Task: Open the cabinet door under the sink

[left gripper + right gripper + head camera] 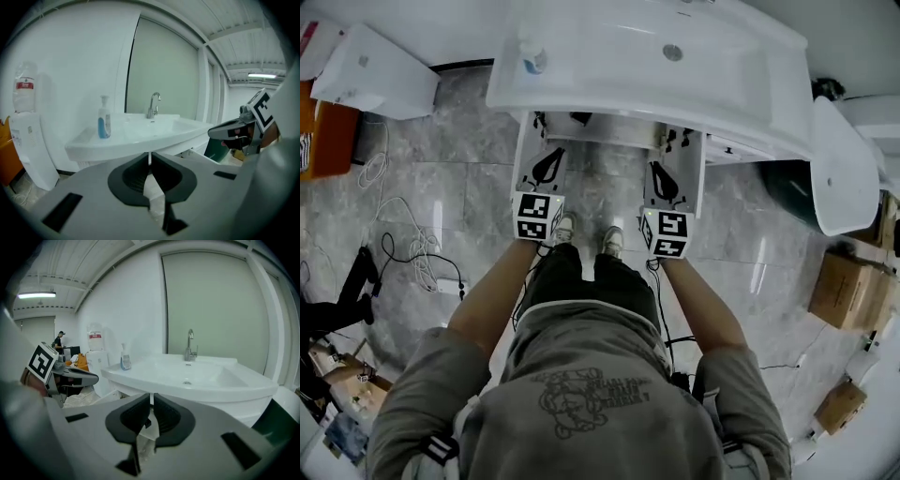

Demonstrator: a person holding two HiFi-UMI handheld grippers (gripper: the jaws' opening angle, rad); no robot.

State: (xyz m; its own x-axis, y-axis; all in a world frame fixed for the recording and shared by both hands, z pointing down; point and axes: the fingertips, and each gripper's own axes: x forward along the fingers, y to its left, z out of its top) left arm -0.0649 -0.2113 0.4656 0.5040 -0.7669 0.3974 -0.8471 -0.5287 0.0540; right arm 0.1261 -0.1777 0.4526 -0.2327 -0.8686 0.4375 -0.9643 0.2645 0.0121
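The white sink (741,75) fills the top of the head view, with a faucet (153,104) and a blue soap bottle (532,58) on it. The cabinet beneath it is mostly hidden by the basin. Only a grey strip with dark fittings (600,131) shows under the front edge, and I cannot tell how its doors stand. My left gripper (551,155) and right gripper (656,171) are held side by side in front of the basin, level with its rim. Both are shut on nothing. The left gripper (149,159) and right gripper (151,401) touch nothing.
A white water dispenser (375,70) stands left of the sink, beside an orange object (323,141). Cables (412,248) lie on the grey tiled floor. To the right are a white fixture (844,169), a dark green bin (787,187) and cardboard boxes (848,286). My shoes (586,234) are before the sink.
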